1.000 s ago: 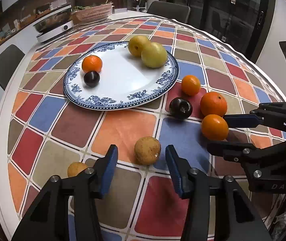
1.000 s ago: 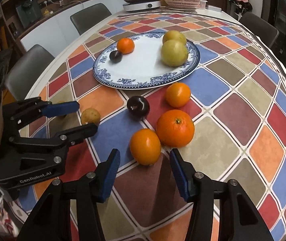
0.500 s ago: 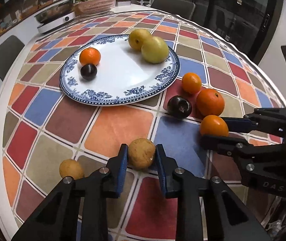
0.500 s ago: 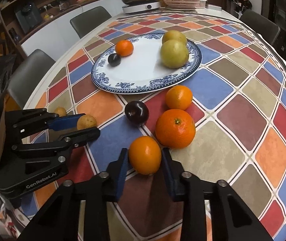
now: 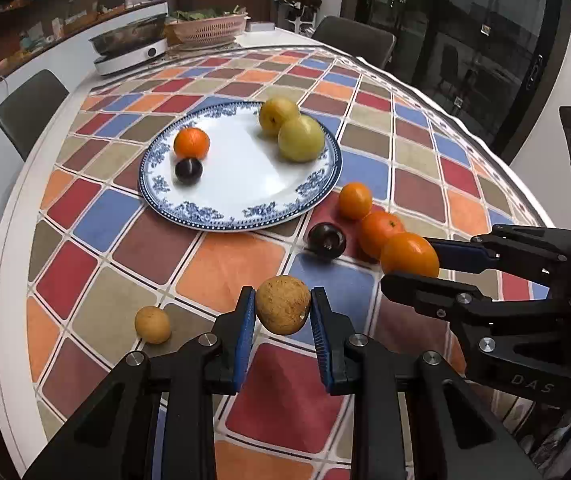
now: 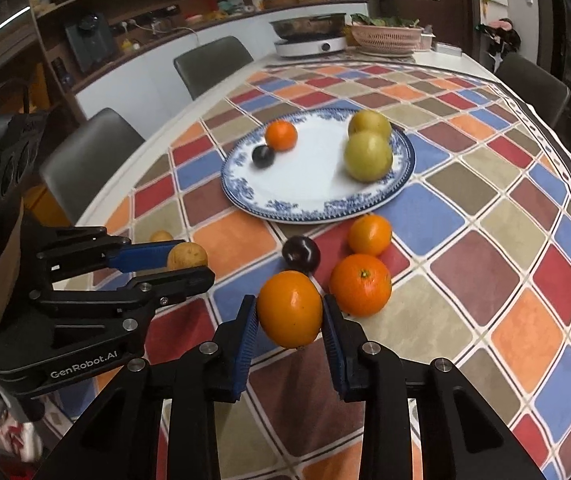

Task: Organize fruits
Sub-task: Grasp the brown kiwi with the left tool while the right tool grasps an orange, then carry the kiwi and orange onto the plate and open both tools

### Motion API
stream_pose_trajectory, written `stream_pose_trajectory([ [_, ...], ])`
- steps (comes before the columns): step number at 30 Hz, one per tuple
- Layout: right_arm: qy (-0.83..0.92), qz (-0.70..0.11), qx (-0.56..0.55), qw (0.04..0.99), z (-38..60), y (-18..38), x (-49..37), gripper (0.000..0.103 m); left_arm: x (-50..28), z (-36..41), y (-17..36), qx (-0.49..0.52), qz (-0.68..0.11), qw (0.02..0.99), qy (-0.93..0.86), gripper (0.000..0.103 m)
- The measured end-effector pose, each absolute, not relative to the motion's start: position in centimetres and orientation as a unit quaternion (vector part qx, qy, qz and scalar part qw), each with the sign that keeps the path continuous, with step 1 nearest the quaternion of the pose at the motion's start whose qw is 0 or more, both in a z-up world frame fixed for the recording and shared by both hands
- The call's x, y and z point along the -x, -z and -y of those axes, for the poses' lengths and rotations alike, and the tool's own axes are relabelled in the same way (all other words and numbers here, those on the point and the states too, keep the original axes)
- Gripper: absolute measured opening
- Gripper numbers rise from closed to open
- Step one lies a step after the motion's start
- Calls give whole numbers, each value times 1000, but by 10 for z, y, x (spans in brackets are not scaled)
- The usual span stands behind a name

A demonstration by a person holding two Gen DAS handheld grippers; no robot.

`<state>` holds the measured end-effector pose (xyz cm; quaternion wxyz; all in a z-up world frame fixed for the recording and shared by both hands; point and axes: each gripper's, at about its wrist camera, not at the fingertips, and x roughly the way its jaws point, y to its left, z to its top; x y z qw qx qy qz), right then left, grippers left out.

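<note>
Now that both lift | left claw [image 5: 283, 312] grips brown fruit [image 5: 282, 304] | right claw [image 6: 290, 318] grips orange [image 6: 289, 308] (both off the tablecloth [image 5: 229, 264])

Left gripper [image 5: 283, 312] fingers [image 5: 245, 320] clamp a brown fruit [image 5: 282, 304], seemingly lifted.

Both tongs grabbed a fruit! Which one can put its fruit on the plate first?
Probably the left. The left tongs hold the brown fruit facing the plate with bare cloth between. The right tongs hold an orange, but a plum and oranges sit in between.
</note>
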<state>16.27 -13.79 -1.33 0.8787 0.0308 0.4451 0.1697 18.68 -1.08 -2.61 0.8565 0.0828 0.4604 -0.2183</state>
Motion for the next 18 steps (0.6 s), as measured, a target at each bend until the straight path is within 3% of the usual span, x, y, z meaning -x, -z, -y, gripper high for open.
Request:
stream_pose_trajectory([
  [18, -207, -427, 4, 880, 142, -17, -205, 33, -219, 14, 2, -78, -437, 876, 191, 28],
])
